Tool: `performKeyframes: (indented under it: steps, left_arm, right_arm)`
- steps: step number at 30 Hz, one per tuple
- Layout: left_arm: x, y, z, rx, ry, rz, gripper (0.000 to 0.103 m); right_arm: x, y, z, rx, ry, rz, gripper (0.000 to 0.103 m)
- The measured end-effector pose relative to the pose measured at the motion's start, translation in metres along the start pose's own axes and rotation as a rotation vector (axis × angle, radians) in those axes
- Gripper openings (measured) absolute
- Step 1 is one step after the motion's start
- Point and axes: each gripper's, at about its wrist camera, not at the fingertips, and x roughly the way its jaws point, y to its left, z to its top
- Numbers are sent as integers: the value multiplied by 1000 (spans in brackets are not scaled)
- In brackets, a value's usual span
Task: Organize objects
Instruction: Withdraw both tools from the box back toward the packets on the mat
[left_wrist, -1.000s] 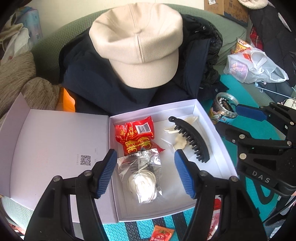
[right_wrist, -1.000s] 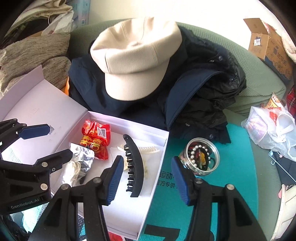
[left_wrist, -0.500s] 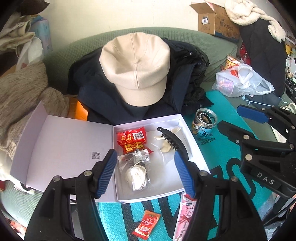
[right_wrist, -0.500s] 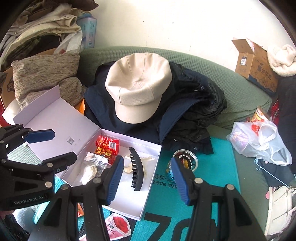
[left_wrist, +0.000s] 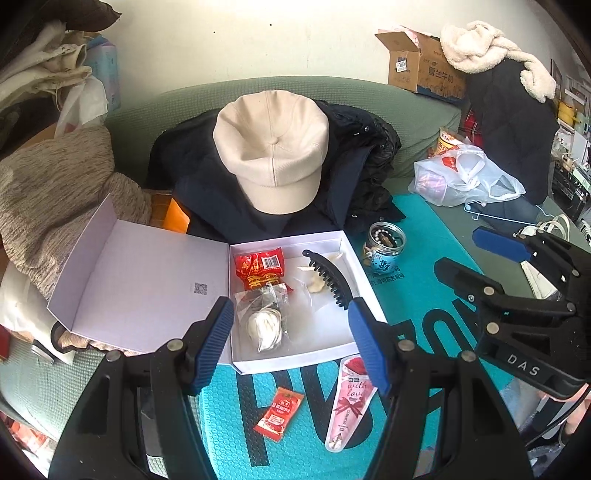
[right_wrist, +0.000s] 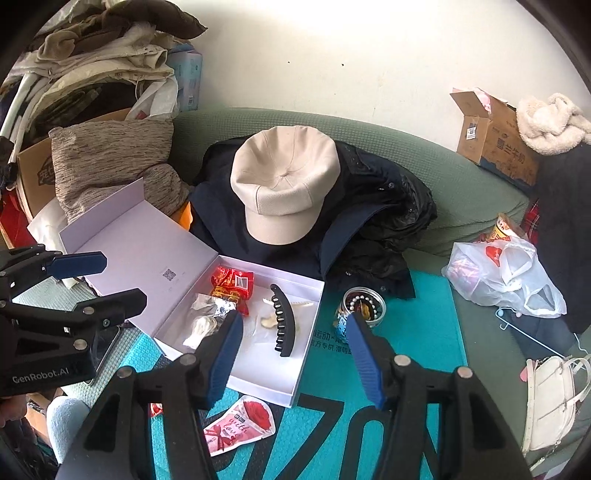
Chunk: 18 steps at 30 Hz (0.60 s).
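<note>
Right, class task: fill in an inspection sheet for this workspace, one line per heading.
Surface: teal mat on a green sofa.
Job's things: open white box holding a black hair clip, red snack packet and clear bag; glass jar, red sachet and pink packet outside.
Clutter: beige cap, dark jacket, plastic bag.
Grippers: left tool and right tool open, empty.
Cables: nothing seen.
Surroundings: cardboard box, piled clothes.

A cream cap (left_wrist: 271, 151) rests on a dark jacket (left_wrist: 354, 173); behind, a cardboard box (left_wrist: 421, 70), perhaps milk.
</note>
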Motion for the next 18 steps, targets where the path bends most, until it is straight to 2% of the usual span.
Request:
performKeyframes:
  steps: [5,18]
  left_arm:
    - [-21,-6,-18,7,-14,10,67]
    - [-48,-16,-83,-6,16,-8,67]
  right_arm:
    - [-15,4,-15,4,6,4,59]
    - [-38,23,-67,6,36,5,59]
